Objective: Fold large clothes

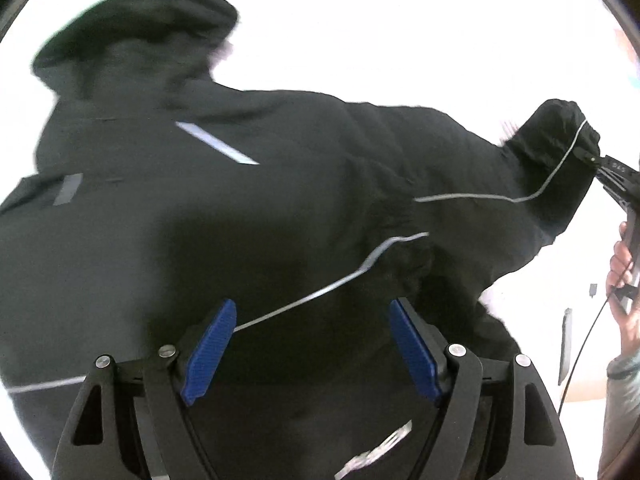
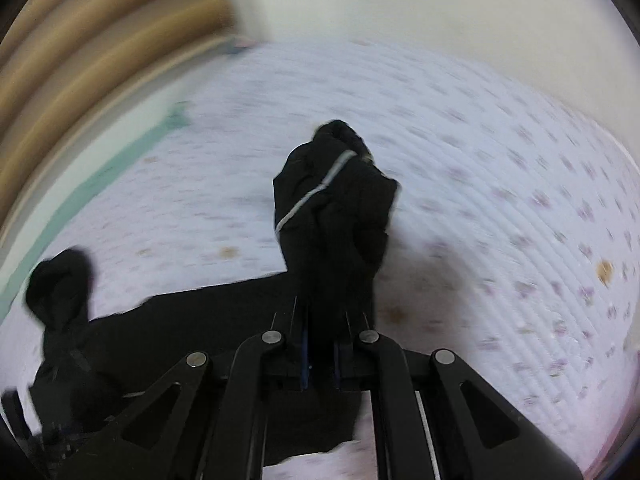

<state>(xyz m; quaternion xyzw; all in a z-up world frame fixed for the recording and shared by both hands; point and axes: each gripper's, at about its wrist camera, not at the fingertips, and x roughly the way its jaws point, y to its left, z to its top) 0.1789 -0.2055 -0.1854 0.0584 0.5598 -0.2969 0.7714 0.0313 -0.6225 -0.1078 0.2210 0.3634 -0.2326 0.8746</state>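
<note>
A black jacket with thin grey piping and a hood lies spread on a pale bedspread. My left gripper hangs over its lower body, blue pads wide apart and open, nothing between them. At the right edge of the left wrist view, my right gripper pinches the cuff end of the sleeve and holds it lifted. In the right wrist view, that gripper is shut on the bunched black sleeve, which stands up from between the fingers.
The bedspread is white with small purple and brown marks and a teal border at the left. A wooden headboard and a pale wall stand beyond. A hand and grey sleeve show at the right edge.
</note>
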